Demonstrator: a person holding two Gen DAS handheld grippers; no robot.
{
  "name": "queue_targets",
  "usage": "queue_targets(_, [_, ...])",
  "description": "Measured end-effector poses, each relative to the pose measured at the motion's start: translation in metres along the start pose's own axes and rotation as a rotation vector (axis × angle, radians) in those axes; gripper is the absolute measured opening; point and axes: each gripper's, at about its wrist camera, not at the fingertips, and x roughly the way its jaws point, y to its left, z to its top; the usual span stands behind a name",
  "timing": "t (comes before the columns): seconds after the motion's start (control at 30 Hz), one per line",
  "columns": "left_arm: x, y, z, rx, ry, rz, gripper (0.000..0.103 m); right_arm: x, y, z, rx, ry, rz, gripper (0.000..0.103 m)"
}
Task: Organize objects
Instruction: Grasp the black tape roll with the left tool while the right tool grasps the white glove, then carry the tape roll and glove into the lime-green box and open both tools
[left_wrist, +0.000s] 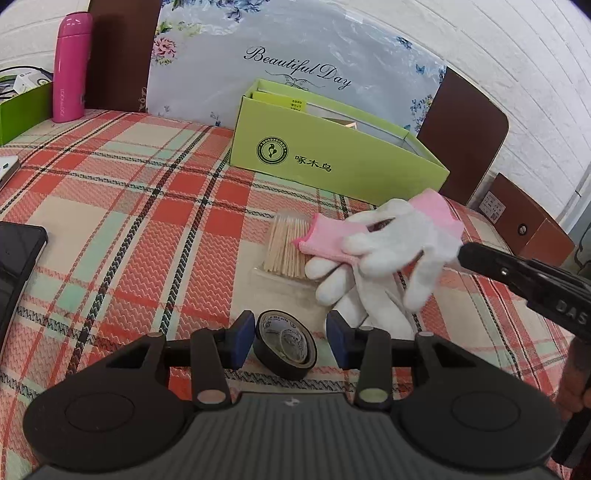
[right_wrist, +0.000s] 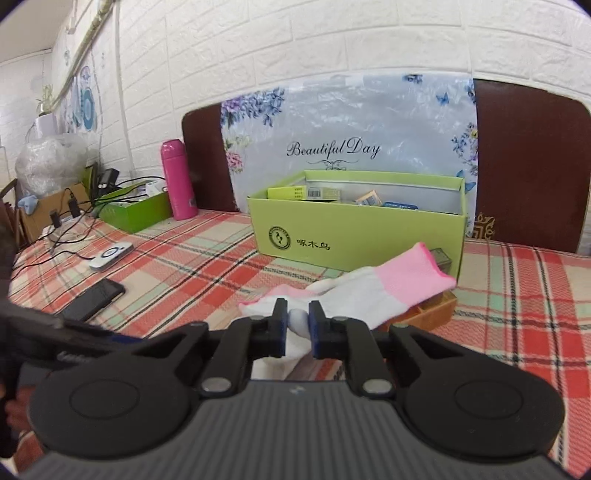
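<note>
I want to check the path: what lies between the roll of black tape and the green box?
In the left wrist view, a clear box of toothpicks lies between the black tape and the green box, on the plaid cloth.

Past the tips of the tongs we see a white wall made of bumpy brick shapes (right_wrist: 332, 44). A dark brown wooden headboard (right_wrist: 532, 162) stands against it. A pale blue plastic sheet with flowers, butterflies and the words "Beautiful Day" (right_wrist: 332, 147) leans on the headboard, straight ahead of the tongs. Under the tongs lies a checked cloth in red, cream and green (left_wrist: 140, 206). Far left of the tongs, blue stickers (right_wrist: 86, 103) dot the side wall. The light is soft and even.
</note>
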Motion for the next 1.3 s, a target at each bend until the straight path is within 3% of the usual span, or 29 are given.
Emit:
queue_targets(0.13, [0.001, 0.000, -0.004, -0.012, 0.022, -0.002, 0.049, -0.032, -0.007, -0.019, 0.028, 0.044, -0.033, 0.011])
queue_targets(0.3, [-0.005, -0.002, -0.005, -0.003, 0.025, -0.005, 0.055, -0.038, -0.034, -0.054, 0.131, 0.177, -0.194, 0.014])
queue_targets(0.33, [-0.007, -0.003, -0.005, 0.003, 0.023, -0.006, 0.057, -0.039, -0.040, -0.057, 0.174, 0.171, -0.209, 0.020])
queue_targets(0.43, [-0.009, -0.004, -0.006, 0.016, 0.023, -0.005, 0.059, -0.038, -0.046, -0.058, 0.251, 0.139, -0.223, 0.079])
queue_targets(0.5, [-0.007, -0.004, -0.007, 0.015, 0.033, 0.003, 0.059, -0.032, -0.042, -0.057, 0.209, 0.114, -0.259, 0.080])
queue_targets(0.63, [-0.002, -0.002, -0.004, 0.007, 0.043, 0.004, 0.058, -0.006, -0.035, -0.054, 0.116, 0.164, -0.320, 0.081])
queue_targets(0.77, [0.007, -0.002, -0.001, -0.006, 0.048, 0.011, 0.058, 0.013, -0.036, -0.059, 0.100, 0.188, -0.313, 0.082])
queue_targets(0.8, [0.008, -0.002, -0.001, -0.007, 0.044, 0.013, 0.058, 0.015, -0.036, -0.061, 0.100, 0.173, -0.306, 0.079])
queue_targets(0.83, [0.011, -0.002, -0.001, -0.003, 0.039, 0.013, 0.054, 0.016, -0.035, -0.061, 0.087, 0.171, -0.297, 0.061])
queue_targets(0.87, [0.012, -0.002, -0.001, 0.003, 0.032, 0.020, 0.037, 0.014, -0.033, -0.060, 0.062, 0.167, -0.267, 0.029])
queue_targets(0.93, [0.012, 0.001, 0.000, -0.006, 0.028, 0.014, 0.038, 0.011, -0.030, -0.055, 0.069, 0.175, -0.205, 0.013])
queue_targets(1.03, [0.005, 0.004, 0.002, -0.012, 0.024, -0.001, 0.037, 0.002, -0.031, -0.052, 0.114, 0.144, -0.192, 0.012])
queue_targets(1.3, [-0.016, -0.006, 0.028, 0.013, -0.064, -0.046, 0.037, -0.039, -0.036, -0.015, 0.160, -0.058, -0.164, 0.012])
